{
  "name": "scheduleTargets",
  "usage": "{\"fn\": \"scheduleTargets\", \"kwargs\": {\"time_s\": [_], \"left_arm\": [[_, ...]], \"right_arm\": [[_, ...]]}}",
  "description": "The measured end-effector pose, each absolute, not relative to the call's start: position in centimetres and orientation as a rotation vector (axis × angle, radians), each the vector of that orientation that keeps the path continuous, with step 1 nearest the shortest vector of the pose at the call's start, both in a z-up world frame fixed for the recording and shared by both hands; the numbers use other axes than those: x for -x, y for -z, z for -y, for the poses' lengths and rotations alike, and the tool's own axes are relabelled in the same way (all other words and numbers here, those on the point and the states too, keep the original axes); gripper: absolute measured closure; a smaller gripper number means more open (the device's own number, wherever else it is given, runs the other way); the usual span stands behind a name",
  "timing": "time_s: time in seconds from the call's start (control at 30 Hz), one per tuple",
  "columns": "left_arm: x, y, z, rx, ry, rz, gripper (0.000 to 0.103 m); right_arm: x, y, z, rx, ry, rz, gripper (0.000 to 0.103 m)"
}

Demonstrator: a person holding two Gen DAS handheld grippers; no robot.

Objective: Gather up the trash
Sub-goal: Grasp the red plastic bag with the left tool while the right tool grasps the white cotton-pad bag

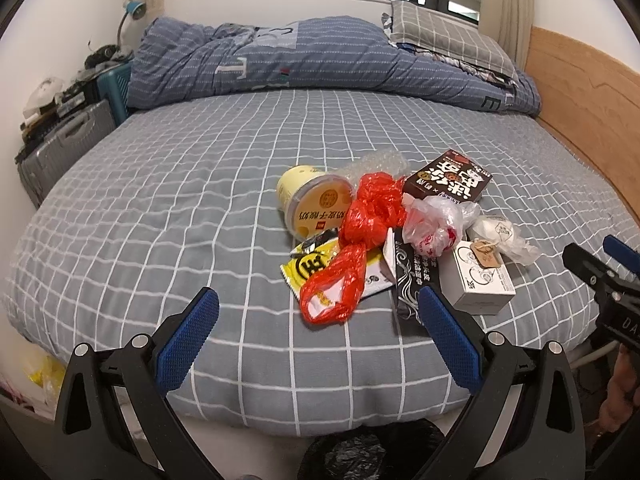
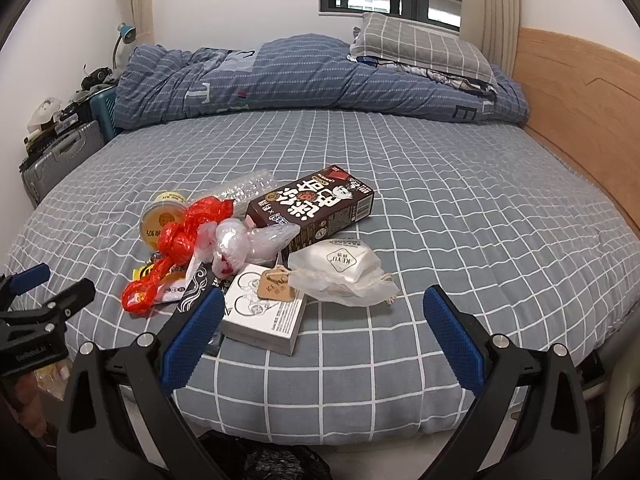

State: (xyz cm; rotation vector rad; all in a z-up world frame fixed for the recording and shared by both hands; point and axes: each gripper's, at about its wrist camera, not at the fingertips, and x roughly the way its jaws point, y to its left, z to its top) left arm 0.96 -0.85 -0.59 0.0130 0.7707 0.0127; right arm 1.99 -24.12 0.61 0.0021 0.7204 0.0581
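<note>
The translucent pouch (image 2: 340,270) on the bed carries a diamond label reading "KEYU". The brown paper tag (image 2: 278,289) lying on the white box (image 2: 262,312) also shows "KEYU", partly legible. The body of the left tongs (image 2: 28,354) bears the mark "GenRobot.AI". The quilt (image 2: 320,80) has large letters "T" and "E". The brown carton (image 2: 316,206) and yellow cup (image 1: 316,204) carry Chinese characters; the cup's lid ends in "酸奶".

Both tongs are hanging wide open, side by side, holding nothing. The left tongs (image 1: 320,312) are spreading their blue pads (image 1: 188,336) far apart; the right tongs (image 2: 324,308) are gaping just as wide, level with them.
</note>
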Motion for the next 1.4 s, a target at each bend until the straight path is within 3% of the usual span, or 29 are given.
{"fn": "scheduleTargets", "kwargs": {"time_s": [0.6,0.93,1.13,1.2,1.27,1.4], "left_arm": [[-10.3,3.7,2.1,-0.018,-0.002,-0.870,0.008],[-14.2,6.2,2.1,-0.004,0.000,-0.920,0.013],[-15.4,6.8,2.1,0.009,0.035,-0.936,0.025],[-15.6,6.9,2.1,0.015,0.051,-0.933,0.032],[-15.8,7.0,2.2,0.025,0.076,-0.937,0.045],[-16.1,7.6,2.7,0.021,0.099,-0.949,0.054]], "right_arm": [[-10.3,1.1,27.0,0.015,0.009,-0.771,0.008],[-14.5,6.0,27.8,-0.055,-0.005,-0.921,0.019],[-15.3,7.7,27.4,-0.036,-0.009,-0.977,0.029],[-15.6,8.3,27.5,-0.045,-0.009,-0.998,0.033],[-15.8,8.9,27.7,-0.068,-0.015,-1.020,0.039],[-15.9,9.4,27.4,-0.090,-0.054,-1.047,0.052]]}}
